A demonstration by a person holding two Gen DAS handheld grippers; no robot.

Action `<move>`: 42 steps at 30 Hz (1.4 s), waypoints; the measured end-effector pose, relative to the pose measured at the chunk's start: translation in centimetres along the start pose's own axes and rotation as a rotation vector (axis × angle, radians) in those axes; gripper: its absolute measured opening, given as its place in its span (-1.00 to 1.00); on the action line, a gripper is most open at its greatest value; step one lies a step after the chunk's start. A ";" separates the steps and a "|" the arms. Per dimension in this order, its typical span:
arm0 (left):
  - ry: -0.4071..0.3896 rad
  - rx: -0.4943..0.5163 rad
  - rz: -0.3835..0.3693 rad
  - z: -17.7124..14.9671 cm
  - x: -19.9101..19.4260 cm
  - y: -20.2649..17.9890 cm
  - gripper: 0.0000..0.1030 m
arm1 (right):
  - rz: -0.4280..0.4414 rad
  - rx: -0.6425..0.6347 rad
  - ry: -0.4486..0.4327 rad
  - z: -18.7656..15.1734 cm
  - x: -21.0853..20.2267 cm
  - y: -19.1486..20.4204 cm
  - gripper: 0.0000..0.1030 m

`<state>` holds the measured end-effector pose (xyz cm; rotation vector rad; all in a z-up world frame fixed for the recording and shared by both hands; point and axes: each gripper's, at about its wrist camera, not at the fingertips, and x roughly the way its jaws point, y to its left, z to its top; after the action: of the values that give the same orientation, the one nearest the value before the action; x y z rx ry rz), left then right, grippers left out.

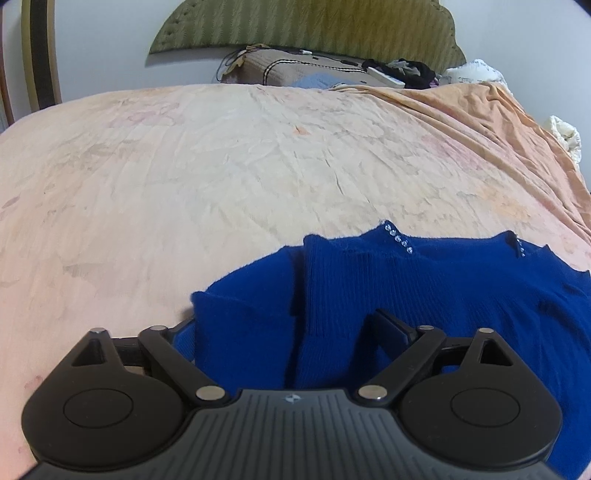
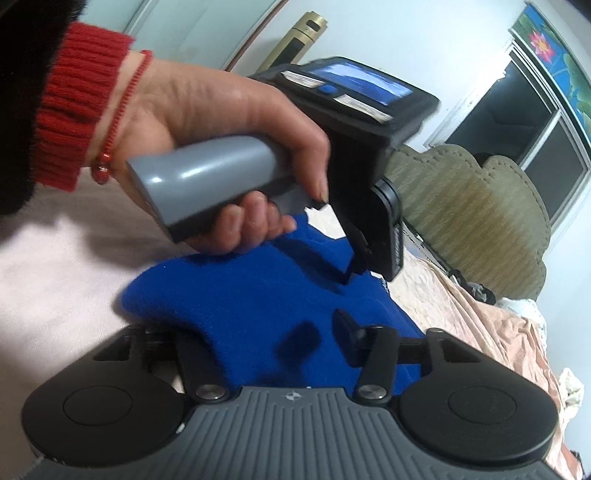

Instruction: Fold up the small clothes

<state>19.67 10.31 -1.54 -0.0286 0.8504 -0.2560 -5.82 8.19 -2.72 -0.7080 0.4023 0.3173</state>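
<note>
Sweater (image 1: 369,295), blue knit, beaded at the neckline. Lies spread on the near part of the bed (image 1: 184,166), on a peach sheet, well short of the green headboard (image 1: 314,26). Left claw (image 1: 288,325): set fairly wide, bunched knit filling the gap, one finger tucked under the cloth's edge; pressing or not, cannot tell. Right claw (image 2: 255,328): about half closed, sweater edge in between; grip likewise impossible to tell. Left hand (image 2: 207,122), red cuff at the wrist, wrapped round a grey handle just above the sweater.

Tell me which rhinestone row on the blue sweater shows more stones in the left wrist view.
The row on the picture's left of the blue sweater: about six clear stones; the other row shows fewer, fainter ones.
</note>
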 end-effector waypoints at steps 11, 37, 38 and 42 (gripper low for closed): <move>-0.046 0.025 0.055 1.4 -2.1 -3.1 -0.75 | 0.067 0.041 -0.039 -0.4 0.0 -1.4 -0.94; -0.078 0.349 0.002 3.7 0.4 -30.7 -0.76 | -0.189 0.772 -0.063 -16.5 -8.6 -21.0 -0.94; -0.074 0.362 0.002 3.3 0.9 -31.6 -0.76 | -0.187 0.815 -0.055 -17.5 -8.7 -21.4 -0.94; -0.020 0.420 -0.023 2.0 3.3 -34.9 -0.75 | -0.147 1.011 -0.020 -22.1 -8.2 -23.8 -0.94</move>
<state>15.82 -24.46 1.78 0.3499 0.7632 -0.4512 -8.64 -25.11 -0.81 0.2571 0.4278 -0.0418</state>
